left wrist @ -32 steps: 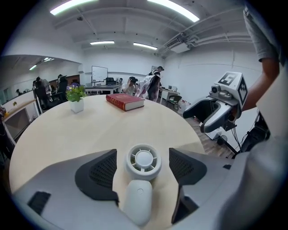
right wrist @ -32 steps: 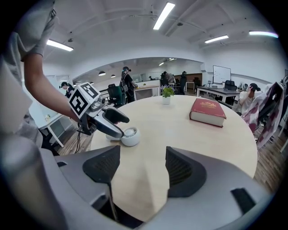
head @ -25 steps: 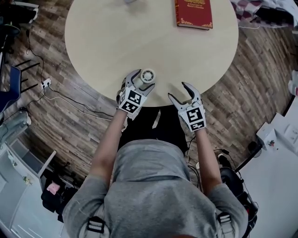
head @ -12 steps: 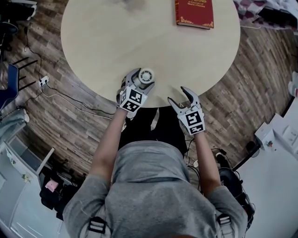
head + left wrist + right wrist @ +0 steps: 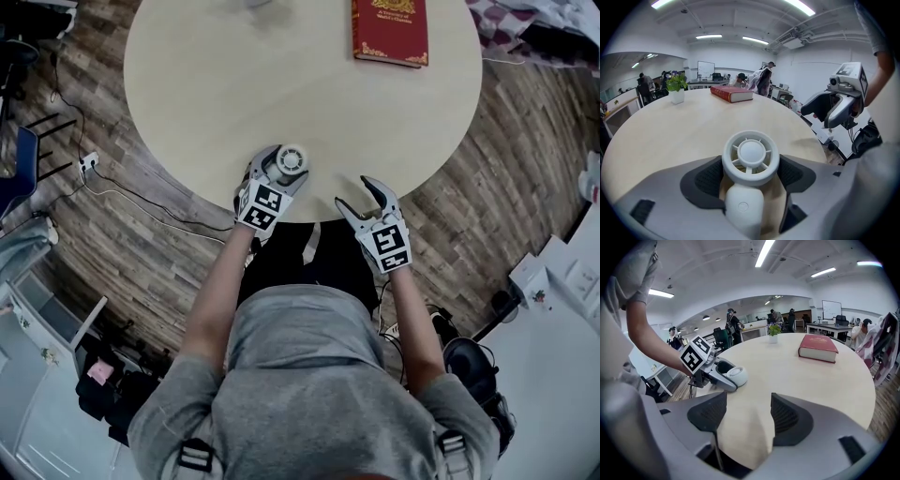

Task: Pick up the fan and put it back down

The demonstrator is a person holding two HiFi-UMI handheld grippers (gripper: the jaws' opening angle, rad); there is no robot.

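Note:
A small white fan (image 5: 292, 159) with a round ring head sits near the close edge of the round beige table (image 5: 281, 75). My left gripper (image 5: 284, 162) is shut on it. In the left gripper view both dark pads press the sides of the fan (image 5: 751, 157), whose handle points back toward the camera. My right gripper (image 5: 356, 194) hovers over the table's near edge to the right of the fan, open with nothing between its pads (image 5: 708, 414). The right gripper view shows the fan (image 5: 732, 376) in the left gripper (image 5: 712, 369).
A red book (image 5: 389, 30) lies at the far right of the table. A small potted plant (image 5: 676, 91) stands at the far side. Cables and a socket strip (image 5: 94, 169) lie on the wooden floor at left. People stand at desks in the background.
Both grippers stay almost where they were. The fan remains between the left jaws and the right jaws stay apart.

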